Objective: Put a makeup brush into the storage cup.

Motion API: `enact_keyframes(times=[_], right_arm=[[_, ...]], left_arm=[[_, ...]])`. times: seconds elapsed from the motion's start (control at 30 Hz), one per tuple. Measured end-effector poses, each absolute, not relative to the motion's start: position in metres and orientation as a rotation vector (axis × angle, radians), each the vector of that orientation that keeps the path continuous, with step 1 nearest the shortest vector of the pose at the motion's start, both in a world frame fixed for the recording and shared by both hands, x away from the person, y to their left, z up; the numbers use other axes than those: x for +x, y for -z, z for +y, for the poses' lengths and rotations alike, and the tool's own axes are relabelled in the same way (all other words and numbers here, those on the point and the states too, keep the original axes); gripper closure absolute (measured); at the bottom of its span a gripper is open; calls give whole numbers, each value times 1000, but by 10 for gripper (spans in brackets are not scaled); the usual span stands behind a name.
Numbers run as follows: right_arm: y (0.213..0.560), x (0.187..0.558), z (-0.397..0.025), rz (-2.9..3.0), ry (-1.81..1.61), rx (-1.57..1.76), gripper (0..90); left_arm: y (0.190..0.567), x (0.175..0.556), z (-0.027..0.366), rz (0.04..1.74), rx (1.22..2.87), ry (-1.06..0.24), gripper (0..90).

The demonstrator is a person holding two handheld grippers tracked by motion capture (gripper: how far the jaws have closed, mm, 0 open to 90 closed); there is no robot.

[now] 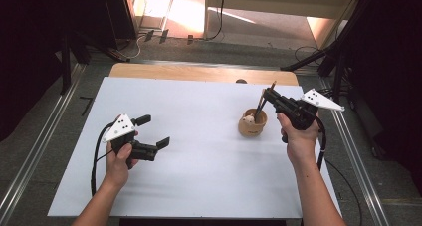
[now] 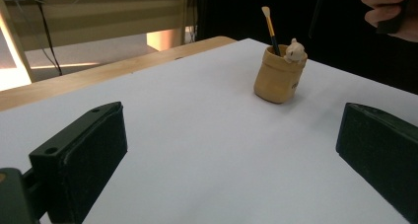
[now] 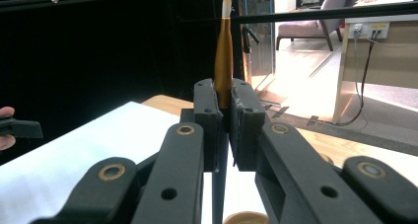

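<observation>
Meanwhile right gripper (image 3: pixel 224 130) clamps paintbrush (image 3: pixel 223 61) over unlabelled pot (image 1: pixel 252 122).

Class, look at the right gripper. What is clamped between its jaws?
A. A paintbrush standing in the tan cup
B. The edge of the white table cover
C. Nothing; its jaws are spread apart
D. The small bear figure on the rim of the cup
A: the right gripper has its jaws shut on the paintbrush, whose lower end reaches down into the tan cup.

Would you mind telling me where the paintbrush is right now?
In the high view, the paintbrush stands in the tan pot at the table's right side, clamped by the right gripper.
</observation>
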State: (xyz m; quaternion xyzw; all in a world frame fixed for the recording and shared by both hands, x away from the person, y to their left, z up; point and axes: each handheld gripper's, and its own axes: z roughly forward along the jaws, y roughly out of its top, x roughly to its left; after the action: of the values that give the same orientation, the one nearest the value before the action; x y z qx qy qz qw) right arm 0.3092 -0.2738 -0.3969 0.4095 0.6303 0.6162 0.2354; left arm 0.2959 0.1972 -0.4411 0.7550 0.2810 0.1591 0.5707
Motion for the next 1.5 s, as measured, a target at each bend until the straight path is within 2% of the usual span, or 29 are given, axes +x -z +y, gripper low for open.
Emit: enact_keyframes(times=[1.5], right_arm=[[429,325,-280,1733,-1597,1184,846]], left_arm=[[457,271,262,754,1748,-438,0]])
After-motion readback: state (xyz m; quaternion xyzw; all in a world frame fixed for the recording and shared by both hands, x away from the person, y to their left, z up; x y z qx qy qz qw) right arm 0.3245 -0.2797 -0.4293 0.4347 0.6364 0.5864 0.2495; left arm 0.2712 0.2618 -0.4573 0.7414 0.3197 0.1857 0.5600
